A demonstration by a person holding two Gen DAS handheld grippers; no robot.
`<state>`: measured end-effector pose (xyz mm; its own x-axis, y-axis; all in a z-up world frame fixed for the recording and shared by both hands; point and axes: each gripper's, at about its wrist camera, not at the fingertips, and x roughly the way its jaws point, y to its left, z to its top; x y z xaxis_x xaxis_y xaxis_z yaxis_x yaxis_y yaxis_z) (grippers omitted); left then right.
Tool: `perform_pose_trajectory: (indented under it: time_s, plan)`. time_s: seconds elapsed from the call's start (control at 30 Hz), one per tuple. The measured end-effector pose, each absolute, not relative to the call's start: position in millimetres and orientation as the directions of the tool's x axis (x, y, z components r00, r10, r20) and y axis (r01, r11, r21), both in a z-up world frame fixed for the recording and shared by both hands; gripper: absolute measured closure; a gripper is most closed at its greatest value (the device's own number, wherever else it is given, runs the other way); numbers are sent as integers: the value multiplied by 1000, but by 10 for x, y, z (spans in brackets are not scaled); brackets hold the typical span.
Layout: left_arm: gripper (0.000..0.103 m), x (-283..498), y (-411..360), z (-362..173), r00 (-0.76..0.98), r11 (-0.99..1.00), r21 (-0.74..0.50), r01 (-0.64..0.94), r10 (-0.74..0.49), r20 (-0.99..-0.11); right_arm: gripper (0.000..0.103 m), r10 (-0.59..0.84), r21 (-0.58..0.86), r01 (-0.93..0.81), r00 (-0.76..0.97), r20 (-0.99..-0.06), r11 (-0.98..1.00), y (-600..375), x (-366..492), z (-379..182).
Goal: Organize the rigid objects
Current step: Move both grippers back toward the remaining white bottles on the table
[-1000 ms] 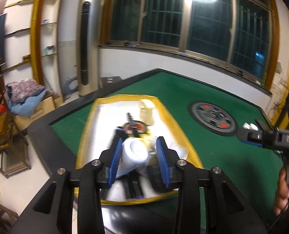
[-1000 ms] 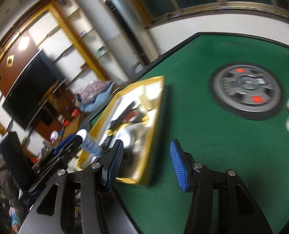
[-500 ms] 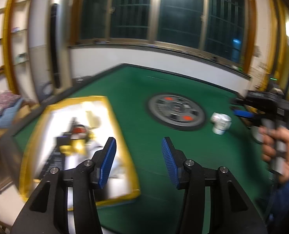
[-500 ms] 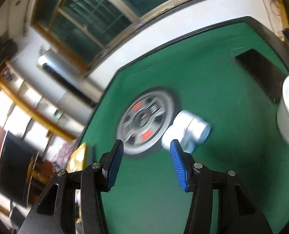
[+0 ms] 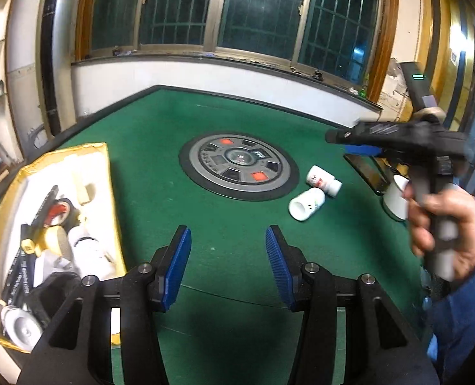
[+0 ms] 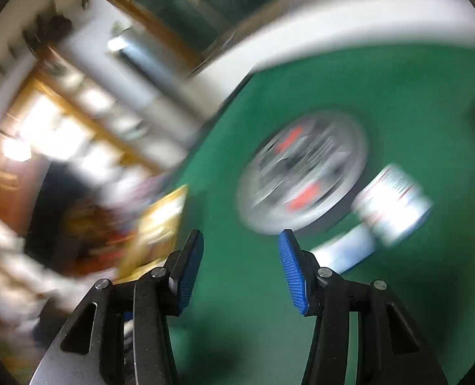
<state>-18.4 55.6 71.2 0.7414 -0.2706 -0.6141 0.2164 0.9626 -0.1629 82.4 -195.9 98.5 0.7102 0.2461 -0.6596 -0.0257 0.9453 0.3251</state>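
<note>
Two white pill bottles lie on their sides on the green table, one [image 5: 322,179] just behind the other [image 5: 306,205], right of a round grey disc [image 5: 239,166]. My left gripper [image 5: 228,234] is open and empty above bare felt, well short of them. At the left, a yellow-rimmed tray [image 5: 112,192] holds a white bottle [image 5: 86,250], tape and several other items. A hand [image 5: 443,221] holds my right gripper [image 5: 349,142] above and right of the bottles. In the blurred right wrist view, my right gripper [image 6: 240,237] has its jaws opening with nothing between them. The bottles [image 6: 394,205] lie ahead to its right.
A white cup [image 5: 396,199] and a flat black slab [image 5: 366,170] sit near the table's right edge. The grey disc [image 6: 301,173] lies mid-table. A window wall runs behind the table. A blue sleeve fills the lower right corner.
My left gripper let go of a white bottle over the tray, opened, and swung right toward the table's middle. The right gripper swung from the tray to the two bottles.
</note>
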Motion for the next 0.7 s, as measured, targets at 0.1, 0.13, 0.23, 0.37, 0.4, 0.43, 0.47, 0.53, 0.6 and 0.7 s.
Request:
perform_pose_trajectory:
  time_s: [0.1,0.13,0.23,0.37,0.4,0.43,0.47,0.53,0.6,0.7]
  plan:
    - [56,-198,513,700,732,960,-157,233,-280,-622,54,33,128,89,682,-731,988,-2058,1053,874]
    - [56,-200,492,695,728,959,-152,238,-280,-625,54,47,147,95,663,-747,984,-2117,1130,801]
    - [56,-218,453,694,723,955,-152,255,-292,-626,54,30,129,125,591,-806,984,-2206,1309,547]
    - [56,-198,369,695,711,950,-145,278,-305,-634,55,21,106,127,545,-838,986,-2253,1340,329]
    - [56,-185,348,695,703,946,-147,289,-314,-638,58,31,120,127,551,-834,985,-2263,1349,320]
    - [56,-166,309,695,692,941,-148,305,-326,-644,67,61,152,123,548,-834,981,-2285,1359,304]
    - [56,-141,270,700,679,932,-153,329,-346,-647,69,76,168,123,542,-837,978,-2294,1337,282]
    - [56,-53,196,708,637,905,-190,381,-405,-655,69,69,149,112,527,-847,982,-2229,1278,279]
    - [56,81,109,715,589,880,-232,414,-453,-669,69,113,201,121,512,-851,972,-2240,1214,289]
    - [55,298,-66,742,526,853,-253,457,-489,-696,70,147,242,131,497,-855,961,-2256,1074,270]
